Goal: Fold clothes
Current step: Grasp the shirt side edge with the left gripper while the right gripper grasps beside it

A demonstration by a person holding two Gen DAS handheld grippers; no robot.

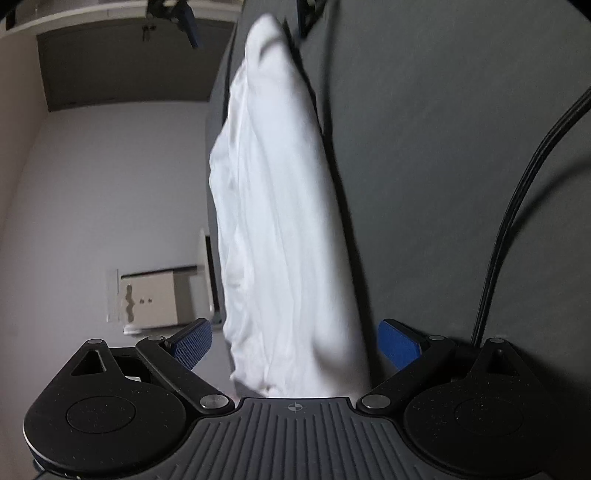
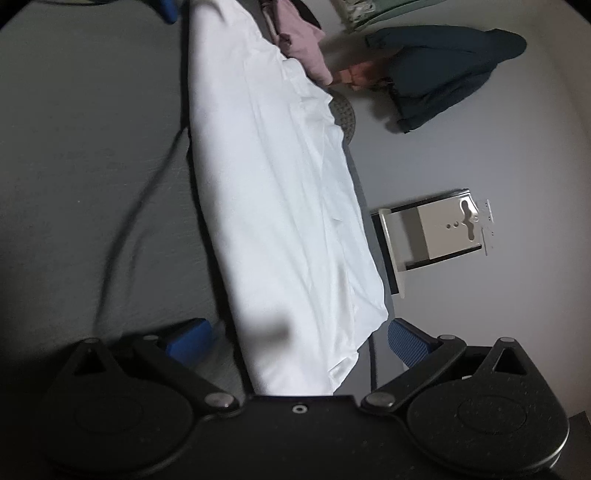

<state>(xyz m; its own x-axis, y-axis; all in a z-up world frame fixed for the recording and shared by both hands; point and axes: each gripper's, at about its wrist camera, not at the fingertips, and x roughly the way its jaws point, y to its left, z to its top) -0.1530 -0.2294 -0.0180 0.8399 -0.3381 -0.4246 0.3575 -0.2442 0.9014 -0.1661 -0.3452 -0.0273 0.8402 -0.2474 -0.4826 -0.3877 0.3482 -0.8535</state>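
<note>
A long white garment (image 1: 273, 221) is bunched into a narrow strip along the edge of a dark grey surface (image 1: 443, 147). My left gripper (image 1: 295, 343) is open, its blue fingers wide apart on either side of the strip's near end. In the right wrist view the same white garment (image 2: 273, 203) runs away from my right gripper (image 2: 299, 338), which is also open and straddles the cloth's other end. Blurred at that view's top edge is a blue finger (image 2: 166, 11) of the left gripper.
Black cables (image 1: 517, 221) cross the grey surface (image 2: 74, 147). On the pale floor stands a white box-like stand (image 2: 432, 232). A pink garment (image 2: 299, 48) and a dark blue garment (image 2: 443, 70) lie further off.
</note>
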